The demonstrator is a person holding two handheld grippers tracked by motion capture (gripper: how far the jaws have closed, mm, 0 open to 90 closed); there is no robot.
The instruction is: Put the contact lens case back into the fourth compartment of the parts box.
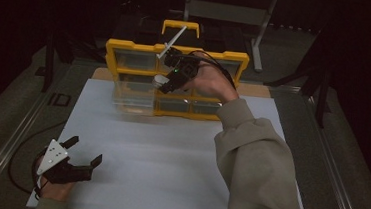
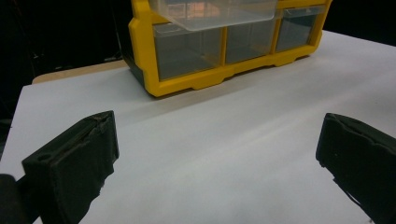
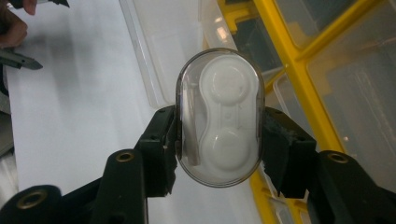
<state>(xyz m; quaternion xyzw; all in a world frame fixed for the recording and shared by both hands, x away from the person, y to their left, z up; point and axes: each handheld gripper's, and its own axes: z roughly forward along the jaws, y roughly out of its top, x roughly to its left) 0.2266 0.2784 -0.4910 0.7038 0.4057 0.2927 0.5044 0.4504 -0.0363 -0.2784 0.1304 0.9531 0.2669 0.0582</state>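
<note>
Nearby, yellow organizer (image 1: pixel 175 78) (drawer (image 1: pixel 133 98) pulled out) flanks right tool (image 3: pixel 217 140)

Dark lab bench: white board (image 1: pixel 169 158), yellow drawer organizer (image 1: pixel 127 50).

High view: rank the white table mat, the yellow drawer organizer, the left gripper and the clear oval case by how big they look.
1. White table mat.
2. Yellow drawer organizer.
3. Left gripper, open near the mat's front corner.
4. Clear oval case, clamped in the right gripper; partly hidden, so its rank is less sure.
</note>
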